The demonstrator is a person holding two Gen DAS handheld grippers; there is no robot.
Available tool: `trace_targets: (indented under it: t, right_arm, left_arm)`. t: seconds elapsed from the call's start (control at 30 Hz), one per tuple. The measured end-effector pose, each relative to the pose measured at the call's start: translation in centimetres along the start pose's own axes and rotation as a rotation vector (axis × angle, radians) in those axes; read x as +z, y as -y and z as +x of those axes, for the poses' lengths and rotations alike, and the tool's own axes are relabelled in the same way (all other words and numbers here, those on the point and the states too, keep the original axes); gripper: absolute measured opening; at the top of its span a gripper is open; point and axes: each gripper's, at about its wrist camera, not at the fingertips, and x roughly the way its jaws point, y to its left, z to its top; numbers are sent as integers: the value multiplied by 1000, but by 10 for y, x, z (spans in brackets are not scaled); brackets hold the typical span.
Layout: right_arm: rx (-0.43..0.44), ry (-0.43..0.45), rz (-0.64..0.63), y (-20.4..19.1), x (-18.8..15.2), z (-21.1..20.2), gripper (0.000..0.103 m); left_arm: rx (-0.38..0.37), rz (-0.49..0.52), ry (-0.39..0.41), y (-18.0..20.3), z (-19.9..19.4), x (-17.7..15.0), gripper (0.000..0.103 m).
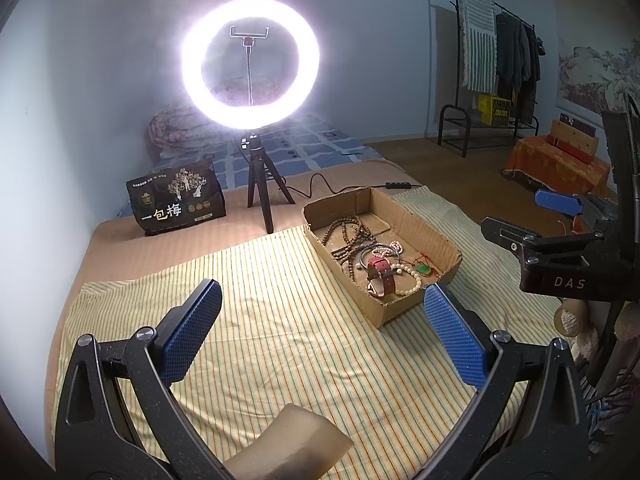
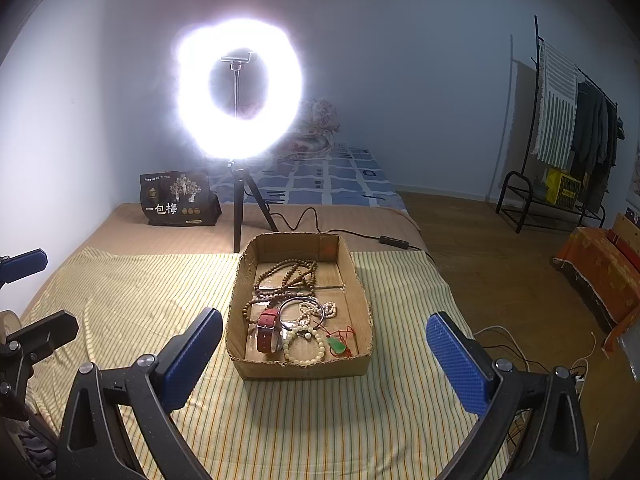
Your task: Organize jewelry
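Jewelry gathered in the cardboard box on the striped cloth.
Both the left gripper and right gripper are held spread and empty; the box is seen just beyond the right one.

We count one cardboard box holding one red-strapped watch, one metal bangle, one cream bead bracelet, one green pendant and a tangle of brown bead strings we cannot separate. We also count one ring light, one black bag and one clothes rack.
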Motion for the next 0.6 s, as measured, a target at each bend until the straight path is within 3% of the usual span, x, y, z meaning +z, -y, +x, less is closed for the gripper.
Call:
trace_targets:
  t: [0.6]
  right_arm:
    - [4,-6,-2,0,-1,0,103]
  left_arm:
    - [11,5,-8,-1,1,-3,103]
